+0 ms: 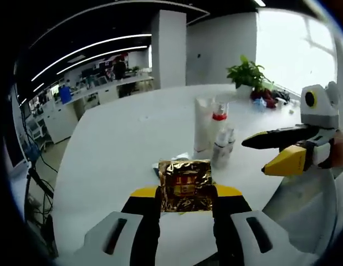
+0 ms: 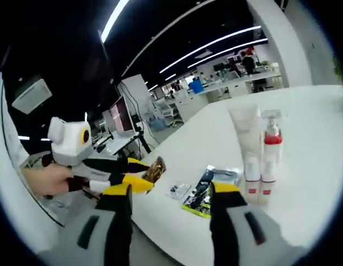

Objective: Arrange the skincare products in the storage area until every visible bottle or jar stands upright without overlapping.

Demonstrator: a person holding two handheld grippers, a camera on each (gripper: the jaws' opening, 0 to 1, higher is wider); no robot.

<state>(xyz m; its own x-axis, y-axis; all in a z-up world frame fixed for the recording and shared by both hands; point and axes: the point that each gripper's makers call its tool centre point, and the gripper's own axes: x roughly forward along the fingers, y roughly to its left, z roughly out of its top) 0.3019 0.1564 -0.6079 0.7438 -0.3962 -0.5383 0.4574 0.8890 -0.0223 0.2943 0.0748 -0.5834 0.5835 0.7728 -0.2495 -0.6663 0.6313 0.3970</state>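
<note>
My left gripper (image 1: 186, 195) is shut on a gold foil packet (image 1: 185, 180), held above the near edge of the white table (image 1: 121, 144). Just beyond it stand a white tube (image 1: 202, 124), a pump bottle with a red band (image 1: 219, 123) and a small clear bottle (image 1: 223, 146), all upright and close together. My right gripper (image 1: 272, 152) comes in from the right, open and empty. In the right gripper view its jaws (image 2: 171, 194) stand apart over flat sachets (image 2: 207, 185); the tube (image 2: 244, 133) and pump bottle (image 2: 271, 145) rise behind, and the left gripper (image 2: 142, 176) holds the packet (image 2: 157, 168).
A potted plant (image 1: 246, 73) and some small items (image 1: 268, 98) sit at the table's far side. A small sachet (image 2: 179, 191) lies near the table edge. A person's hand (image 2: 46, 180) grips the left tool. Office desks (image 1: 105, 88) stand beyond the table.
</note>
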